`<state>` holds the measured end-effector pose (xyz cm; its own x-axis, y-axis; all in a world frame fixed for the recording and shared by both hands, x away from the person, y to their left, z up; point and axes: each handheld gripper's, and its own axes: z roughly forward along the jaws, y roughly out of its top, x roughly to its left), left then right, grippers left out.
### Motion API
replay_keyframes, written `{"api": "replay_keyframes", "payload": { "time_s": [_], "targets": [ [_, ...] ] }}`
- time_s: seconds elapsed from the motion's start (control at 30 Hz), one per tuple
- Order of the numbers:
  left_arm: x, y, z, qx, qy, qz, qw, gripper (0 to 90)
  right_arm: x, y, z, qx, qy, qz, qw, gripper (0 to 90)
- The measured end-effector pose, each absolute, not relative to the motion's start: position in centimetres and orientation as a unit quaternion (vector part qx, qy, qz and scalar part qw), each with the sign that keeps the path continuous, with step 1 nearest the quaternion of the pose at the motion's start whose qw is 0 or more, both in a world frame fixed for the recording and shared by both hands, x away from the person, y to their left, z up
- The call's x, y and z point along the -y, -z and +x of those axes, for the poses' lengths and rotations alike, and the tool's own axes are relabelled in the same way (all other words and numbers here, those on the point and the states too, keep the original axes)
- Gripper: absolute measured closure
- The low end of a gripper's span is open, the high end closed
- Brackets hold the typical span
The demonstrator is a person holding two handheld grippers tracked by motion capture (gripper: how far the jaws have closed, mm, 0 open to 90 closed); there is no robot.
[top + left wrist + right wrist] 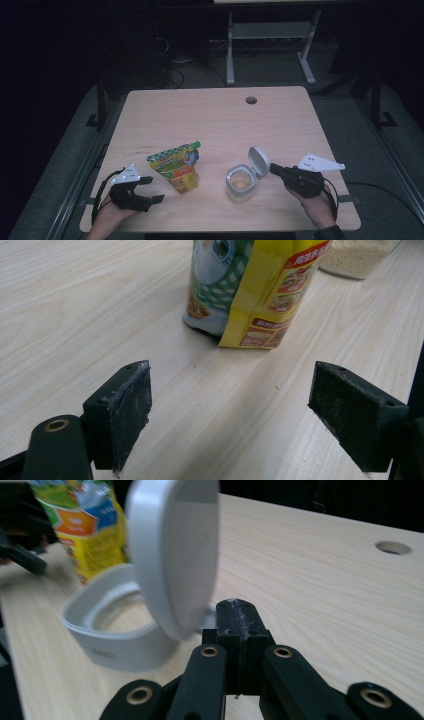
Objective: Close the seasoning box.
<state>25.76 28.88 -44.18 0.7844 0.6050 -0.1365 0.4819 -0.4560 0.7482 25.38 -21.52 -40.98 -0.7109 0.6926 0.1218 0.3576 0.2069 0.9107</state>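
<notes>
A yellow and green pouch [177,167] [250,290] [85,525] with a green cap stands at the front middle of the wooden table [210,120]. To its right sits a clear jar [241,184] [355,257] holding pale grainy stuff; its white rim [115,640] is uncovered and its flip lid [258,161] [175,550] is tipped up. My left gripper [154,189] [232,377] is open with nothing in it, a short way left of the pouch. My right gripper [272,168] [239,610] is shut, its tips right behind the raised lid, empty.
A round cable hole [251,100] [393,547] lies near the table's far edge. Behind the table a white desk frame [270,35] stands on the dark floor, with cables [170,65] to its left. Bare tabletop stretches beyond the pouch and jar.
</notes>
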Motion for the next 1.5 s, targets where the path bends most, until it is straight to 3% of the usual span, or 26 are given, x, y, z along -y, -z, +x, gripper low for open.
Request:
{"api": "replay_keyframes", "payload": {
  "time_s": [0.6,0.93,1.5],
  "targets": [
    [-28.8,44.4,25.8,-0.318,-0.07,0.852,0.41,17.1,19.1,39.8,25.3,-0.765,-0.545,0.31,0.144,89.9],
    [-28.8,44.4,25.8,-0.317,-0.069,0.852,0.411,17.1,19.6,39.9,25.3,-0.76,-0.543,0.32,0.157,89.7],
    [-28.7,44.5,25.7,-0.317,-0.078,0.848,0.417,16.9,23.0,42.8,25.5,-0.751,-0.496,0.391,0.194,51.9]
  ]
}}
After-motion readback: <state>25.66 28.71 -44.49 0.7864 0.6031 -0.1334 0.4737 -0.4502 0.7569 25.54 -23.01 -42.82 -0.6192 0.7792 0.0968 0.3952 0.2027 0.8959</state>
